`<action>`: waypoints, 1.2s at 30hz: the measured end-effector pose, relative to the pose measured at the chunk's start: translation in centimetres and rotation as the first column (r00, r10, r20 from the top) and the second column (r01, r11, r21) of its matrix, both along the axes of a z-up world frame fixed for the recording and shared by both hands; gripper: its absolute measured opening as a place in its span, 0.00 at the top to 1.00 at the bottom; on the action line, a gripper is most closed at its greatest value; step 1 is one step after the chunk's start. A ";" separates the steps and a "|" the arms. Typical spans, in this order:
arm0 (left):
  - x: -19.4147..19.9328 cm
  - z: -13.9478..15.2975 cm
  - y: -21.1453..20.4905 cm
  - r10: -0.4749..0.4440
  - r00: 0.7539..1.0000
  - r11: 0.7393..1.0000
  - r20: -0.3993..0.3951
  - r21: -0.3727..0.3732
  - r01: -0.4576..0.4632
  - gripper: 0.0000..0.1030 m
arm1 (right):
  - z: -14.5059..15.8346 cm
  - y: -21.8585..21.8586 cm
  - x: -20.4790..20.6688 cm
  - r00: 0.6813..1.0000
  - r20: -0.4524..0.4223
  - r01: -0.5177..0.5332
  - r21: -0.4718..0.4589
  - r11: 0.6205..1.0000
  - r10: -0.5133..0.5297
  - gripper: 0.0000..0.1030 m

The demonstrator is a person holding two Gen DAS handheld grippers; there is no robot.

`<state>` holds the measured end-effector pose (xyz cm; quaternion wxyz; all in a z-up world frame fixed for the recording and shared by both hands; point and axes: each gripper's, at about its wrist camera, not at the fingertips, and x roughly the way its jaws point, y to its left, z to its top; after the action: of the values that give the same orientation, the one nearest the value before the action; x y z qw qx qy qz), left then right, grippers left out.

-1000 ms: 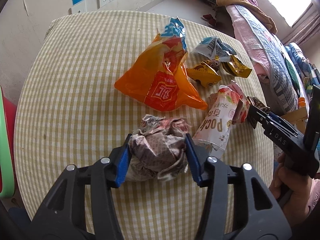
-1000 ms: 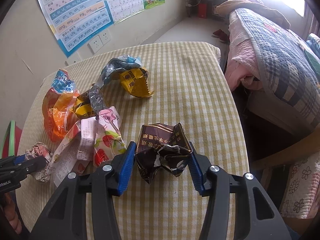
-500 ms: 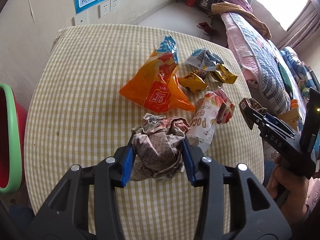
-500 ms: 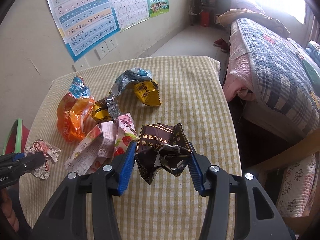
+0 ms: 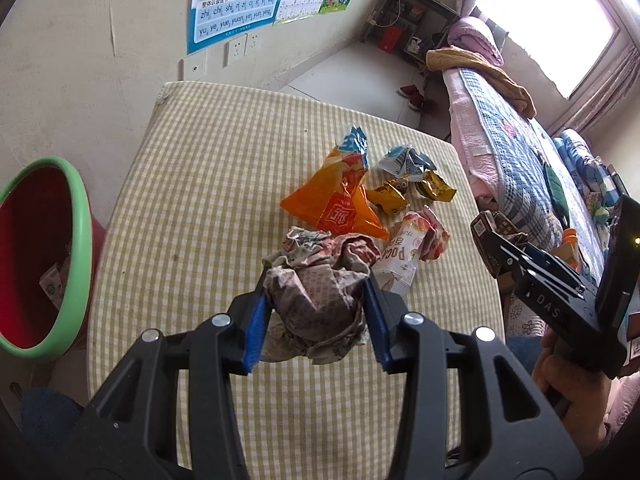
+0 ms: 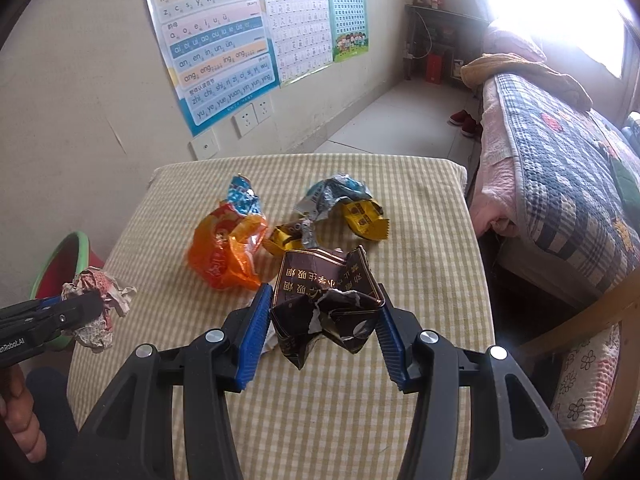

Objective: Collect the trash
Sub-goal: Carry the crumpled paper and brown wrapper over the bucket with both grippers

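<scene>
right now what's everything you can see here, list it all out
crumpled printed paper ball: 1, grey-brown and red, held above the table's near part
crushed dark brown cigarette pack: 1, brown with gold print, held above the table
orange plastic snack bag: 1, orange with blue top, mid table
yellow foil wrappers: 2, yellow, right of the orange bag
blue-silver wrapper: 1, behind the yellow ones
white-pink snack packet: 1, near the right edge
checked tablecloth table: 1, beige-white
green-rimmed red bin: 1, floor, left of table
wall posters: several, blue
bed: 1, patchwork quilt, right
left gripper: shut on the paper ball
right gripper: shut on the pack
</scene>
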<state>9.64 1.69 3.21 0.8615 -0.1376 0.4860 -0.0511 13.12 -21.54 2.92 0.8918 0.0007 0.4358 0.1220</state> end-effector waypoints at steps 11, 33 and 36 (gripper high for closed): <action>-3.2 2.3 6.4 0.114 0.991 0.993 0.064 -0.030 -0.112 0.60 | 3.0 7.8 -1.9 0.989 0.052 -0.141 0.002 0.990 0.141 0.53; -9.5 2.3 21.8 0.409 0.908 0.912 0.091 -0.073 -0.403 0.60 | 4.9 25.7 -4.7 0.886 0.087 -0.456 -0.019 0.890 0.456 0.53; -10.1 2.0 23.6 0.440 0.894 0.897 0.085 -0.081 -0.434 0.60 | 4.9 28.1 -4.9 0.866 0.088 -0.492 -0.020 0.870 0.492 0.52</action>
<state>-0.50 25.27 5.26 0.8700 -0.2662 0.3966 0.1223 8.25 6.54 7.82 0.8500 -0.1144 0.3806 0.3457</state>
